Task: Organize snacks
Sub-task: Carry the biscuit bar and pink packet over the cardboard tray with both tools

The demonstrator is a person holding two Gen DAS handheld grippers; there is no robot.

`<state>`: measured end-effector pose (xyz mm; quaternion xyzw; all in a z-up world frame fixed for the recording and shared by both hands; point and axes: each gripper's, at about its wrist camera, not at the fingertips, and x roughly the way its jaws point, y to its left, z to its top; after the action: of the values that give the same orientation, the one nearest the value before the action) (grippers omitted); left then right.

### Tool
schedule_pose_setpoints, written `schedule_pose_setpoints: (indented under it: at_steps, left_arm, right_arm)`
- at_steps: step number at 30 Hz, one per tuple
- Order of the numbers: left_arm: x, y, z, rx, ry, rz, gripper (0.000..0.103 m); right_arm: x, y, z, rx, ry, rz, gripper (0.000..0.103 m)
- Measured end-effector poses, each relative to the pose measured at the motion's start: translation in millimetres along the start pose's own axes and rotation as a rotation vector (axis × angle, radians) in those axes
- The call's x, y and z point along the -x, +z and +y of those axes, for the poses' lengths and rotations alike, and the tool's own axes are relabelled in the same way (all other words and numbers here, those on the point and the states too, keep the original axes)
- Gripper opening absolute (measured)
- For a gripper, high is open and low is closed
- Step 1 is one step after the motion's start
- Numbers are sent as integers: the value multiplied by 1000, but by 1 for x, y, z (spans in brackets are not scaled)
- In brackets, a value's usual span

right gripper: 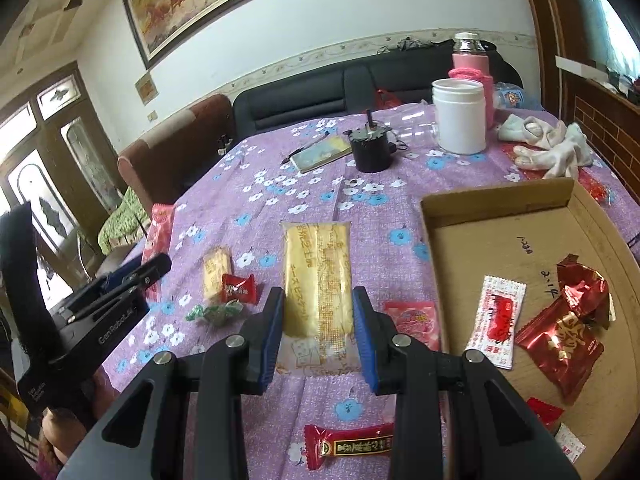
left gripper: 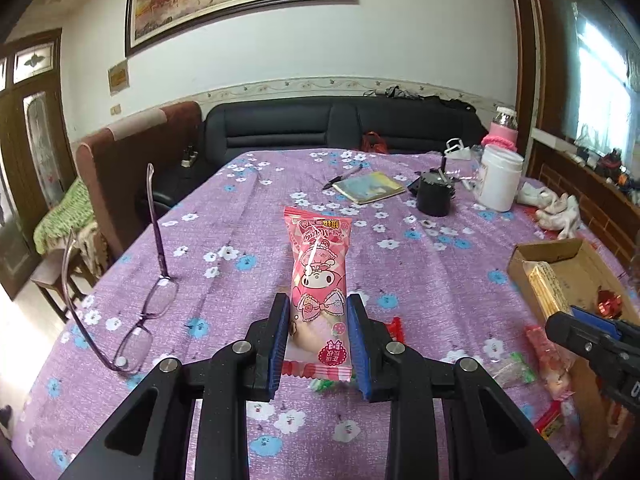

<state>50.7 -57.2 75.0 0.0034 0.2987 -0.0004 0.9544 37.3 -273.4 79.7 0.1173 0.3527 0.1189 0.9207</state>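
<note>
Left gripper (left gripper: 318, 312) clamped on pink cartoon snack pack (left gripper: 319, 276); right gripper (right gripper: 318, 312) clamped on yellow biscuit pack (right gripper: 318, 280); "GenRobot.AI" legible on left gripper's body.

"GenRobot.AI" is printed on the left gripper (right gripper: 154, 268) body.

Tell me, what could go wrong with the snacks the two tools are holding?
The left tool pinches only the bottom of the long pink snack pack, so it might flop or slip out. The right tool squeezes the yellow biscuit pack, which could crack the biscuits. The cardboard box has low walls, so a dropped pack might land outside.
</note>
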Motion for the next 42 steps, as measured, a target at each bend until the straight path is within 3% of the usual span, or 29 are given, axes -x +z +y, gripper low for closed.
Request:
schedule_pose_setpoints:
  at_steps: [11,16,20,27,42]
  left_arm:
    - [2,2,18,94,-115,23,30]
    - [5,1,13,75,-116,3,30]
    - [5,-1,4,66,-113,33,30]
    - [29,1,-29,5,-134,40,30]
    - [59,-1,-120,-96,-323,71,30]
  right_arm:
    - [21,14,-26,-84,-11,-43,32]
    - [33,26,-58,-155,-46,-76,32]
    - [41,33,-89,-223,-75,-72,32]
    - [41,36,-105,-252,-109,-55,32]
    - [49,38,-116,-275,-108,-48,32]
